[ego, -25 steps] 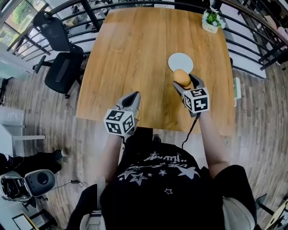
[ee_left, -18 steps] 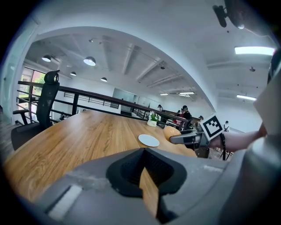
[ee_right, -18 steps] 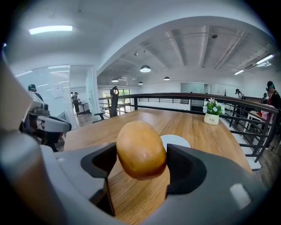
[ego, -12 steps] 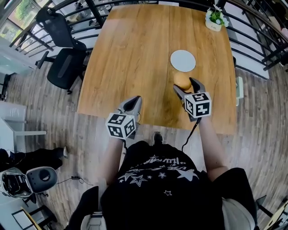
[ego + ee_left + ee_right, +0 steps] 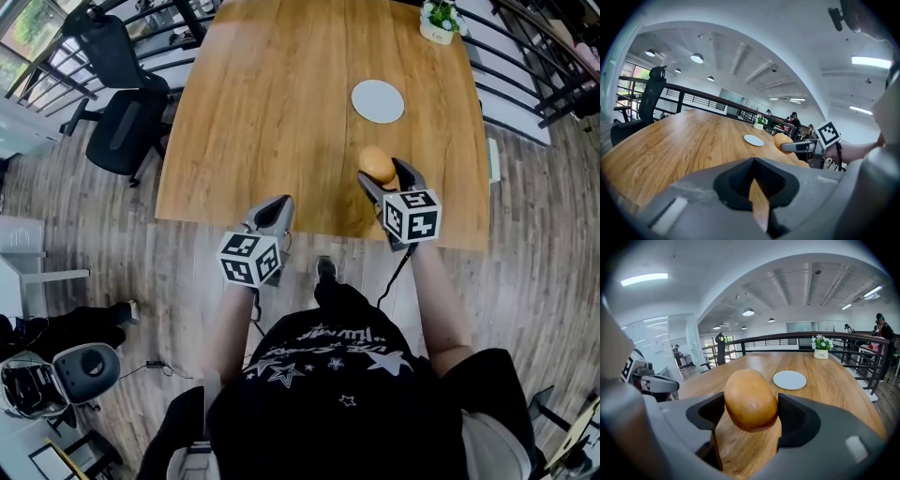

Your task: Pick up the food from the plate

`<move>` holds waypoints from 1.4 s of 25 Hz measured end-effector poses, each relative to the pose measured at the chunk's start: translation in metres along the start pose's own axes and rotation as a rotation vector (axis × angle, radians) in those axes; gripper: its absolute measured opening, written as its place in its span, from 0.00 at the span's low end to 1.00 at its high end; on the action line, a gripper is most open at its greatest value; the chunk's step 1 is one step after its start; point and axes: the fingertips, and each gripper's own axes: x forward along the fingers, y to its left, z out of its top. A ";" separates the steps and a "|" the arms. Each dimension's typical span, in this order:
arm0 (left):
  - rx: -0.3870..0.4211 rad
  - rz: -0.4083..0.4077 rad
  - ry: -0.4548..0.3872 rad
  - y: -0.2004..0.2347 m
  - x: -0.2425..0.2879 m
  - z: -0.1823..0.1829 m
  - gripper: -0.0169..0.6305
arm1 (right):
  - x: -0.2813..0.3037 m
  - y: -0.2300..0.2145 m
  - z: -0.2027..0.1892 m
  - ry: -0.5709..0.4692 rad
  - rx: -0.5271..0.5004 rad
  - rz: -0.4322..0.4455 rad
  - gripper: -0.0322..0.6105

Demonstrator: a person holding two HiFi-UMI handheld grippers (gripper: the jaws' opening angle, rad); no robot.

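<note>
Nearest to you, the left gripper (image 5: 277, 203) has its jaws together with nothing between them. It has come back a little and now hangs over the near edge of the table (image 5: 262, 112). It has no part in the work.

A little farther out, the right gripper (image 5: 380, 169) is clamped on the food (image 5: 376, 161), one pad on each side, and the food hangs clear above the wood. This is the main change. A second ago the food was right at the near rim of the plate (image 5: 378, 100). Now you have drawn it toward yourself, and a wide strip of bare table lies between them. The jaws have not changed their width during this move, so the hold looks steady.

The plate itself lies flat, white and empty, well apart from both grippers. Behind it, at the far edge of the table, stands a small plant pot (image 5: 436, 21), untouched.

For the task, I judge that the pick-up is done: the food is off the plate and carried in the air. What remains is only to keep the grip or to set the food down somewhere.

The food is an oval, golden-brown piece with a smooth, matte skin and a small dimple on its front. It looks like a potato. It sits between the pads with its long side leaning slightly and bulges beyond them, so it seems firm and not squeezed out of shape.
</note>
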 end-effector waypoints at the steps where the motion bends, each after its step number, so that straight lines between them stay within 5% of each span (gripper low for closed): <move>1: 0.000 -0.003 0.000 -0.002 -0.007 -0.004 0.03 | -0.006 0.004 -0.003 -0.004 0.003 -0.012 0.60; 35: 0.072 -0.056 -0.046 -0.077 -0.182 -0.064 0.03 | -0.170 0.130 -0.063 -0.096 0.002 -0.060 0.60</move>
